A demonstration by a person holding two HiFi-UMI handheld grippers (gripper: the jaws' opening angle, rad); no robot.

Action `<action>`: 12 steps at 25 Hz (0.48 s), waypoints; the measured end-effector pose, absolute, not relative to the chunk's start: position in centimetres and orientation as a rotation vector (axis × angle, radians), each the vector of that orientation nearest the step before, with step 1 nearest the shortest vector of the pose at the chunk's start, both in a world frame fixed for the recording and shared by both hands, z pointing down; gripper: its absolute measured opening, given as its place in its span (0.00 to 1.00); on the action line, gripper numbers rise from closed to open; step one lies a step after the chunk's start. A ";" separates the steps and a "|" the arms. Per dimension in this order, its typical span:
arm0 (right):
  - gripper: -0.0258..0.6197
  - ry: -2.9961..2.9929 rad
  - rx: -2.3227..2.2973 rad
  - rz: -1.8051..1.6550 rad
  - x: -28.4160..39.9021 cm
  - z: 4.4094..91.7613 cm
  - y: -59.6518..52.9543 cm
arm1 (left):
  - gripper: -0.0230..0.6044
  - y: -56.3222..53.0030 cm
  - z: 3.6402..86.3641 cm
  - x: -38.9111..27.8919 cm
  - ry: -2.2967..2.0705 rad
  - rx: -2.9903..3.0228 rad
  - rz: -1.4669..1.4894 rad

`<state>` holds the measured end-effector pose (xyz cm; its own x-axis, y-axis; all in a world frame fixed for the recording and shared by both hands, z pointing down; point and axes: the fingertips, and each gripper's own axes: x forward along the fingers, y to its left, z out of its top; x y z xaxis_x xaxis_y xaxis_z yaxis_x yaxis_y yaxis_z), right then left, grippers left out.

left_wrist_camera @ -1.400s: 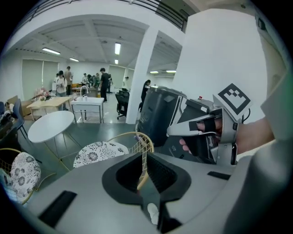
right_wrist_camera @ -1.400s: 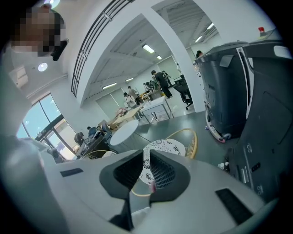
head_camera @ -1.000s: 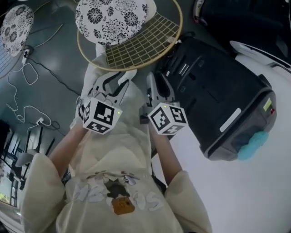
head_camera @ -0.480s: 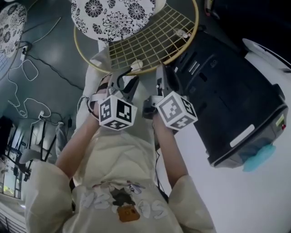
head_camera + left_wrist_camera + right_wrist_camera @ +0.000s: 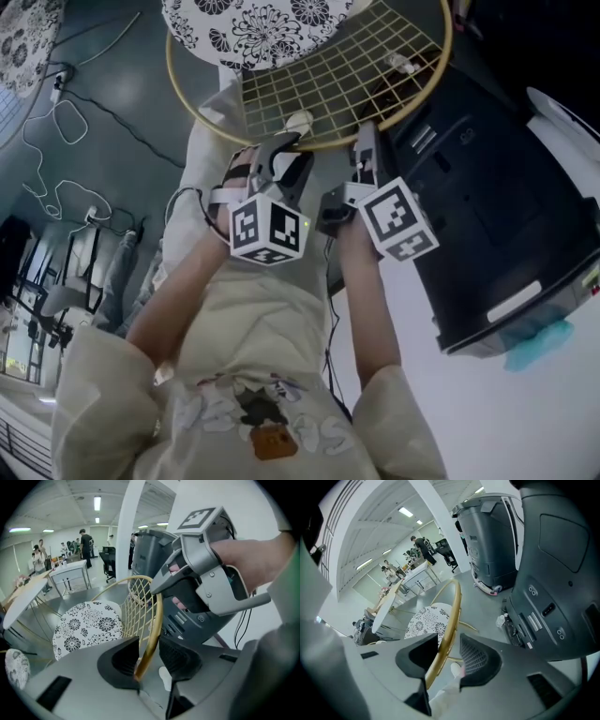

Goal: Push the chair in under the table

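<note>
The chair has a gold wire back (image 5: 328, 84) and a black-and-white floral cushion (image 5: 262, 23); it stands at the top of the head view. My left gripper (image 5: 281, 155) and right gripper (image 5: 364, 150) sit side by side at the near rim of the back. In the left gripper view the gold rim (image 5: 157, 620) runs between the jaws of the left gripper (image 5: 147, 660). The right gripper (image 5: 445, 656) straddles the rim (image 5: 450, 620) in the same way. Both pairs of jaws have just been opening and stand open around the rim. The white table top (image 5: 506, 403) lies at the right.
A big black machine (image 5: 478, 216) stands close on the right of the chair and grippers. Loose cables (image 5: 56, 141) lie on the grey floor at the left, near a second floral seat (image 5: 23, 37). A white pillar (image 5: 129, 522), tables and people are far behind.
Both grippers have moved up the picture to the chair's back rim, which now lies between their jaws. The chair sits a little further right in the view.
</note>
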<state>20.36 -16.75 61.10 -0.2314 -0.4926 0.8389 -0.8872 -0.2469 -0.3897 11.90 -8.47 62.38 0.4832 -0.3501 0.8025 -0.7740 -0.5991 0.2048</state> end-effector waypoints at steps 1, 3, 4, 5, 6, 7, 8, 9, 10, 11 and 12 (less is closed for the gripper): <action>0.27 -1.644 1.657 1.469 20.3 61.2 -16.8 | 0.25 -8.4 62.5 11.9 -0.929 2.191 1.028; 0.24 -1.645 1.640 1.454 19.9 61.3 -16.9 | 0.21 -8.2 62.7 11.9 -0.918 2.230 1.122; 0.20 -1.641 1.633 1.440 19.7 61.3 -17.0 | 0.19 -8.2 62.8 11.9 -0.909 2.251 1.169; 0.20 -1.635 1.629 1.428 19.7 61.3 -17.0 | 0.18 -8.1 62.8 12.1 -0.900 2.272 1.210; 0.20 -1.630 1.629 1.424 19.7 61.4 -16.9 | 0.17 -8.0 62.9 12.2 -0.890 2.291 1.245; 0.20 -1.625 1.631 1.434 19.7 61.4 -16.8 | 0.16 -7.9 62.9 12.3 -0.878 2.301 1.275; 0.20 -1.619 1.634 1.451 19.7 61.4 -16.7 | 0.16 -7.8 63.0 12.3 -0.864 2.302 1.296; 0.19 -1.613 1.636 1.469 19.7 61.4 -16.6 | 0.16 -7.7 63.0 12.3 -0.849 2.295 1.303; 0.19 -1.608 1.636 1.481 19.7 61.4 -16.6 | 0.16 -7.6 63.1 12.3 -0.837 2.283 1.293; 0.19 -1.606 1.634 1.484 19.8 61.4 -16.6 | 0.16 -7.6 63.1 12.3 -0.829 2.271 1.273; 0.19 -1.607 1.631 1.482 19.8 61.4 -16.7 | 0.16 -7.7 63.0 12.3 -0.821 2.262 1.252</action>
<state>19.76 -16.67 61.38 -0.2303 -0.4561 0.8596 -0.8936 -0.2506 -0.3723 12.25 -7.74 62.98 0.4182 -0.2901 0.8608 -0.6741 -0.7343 0.0800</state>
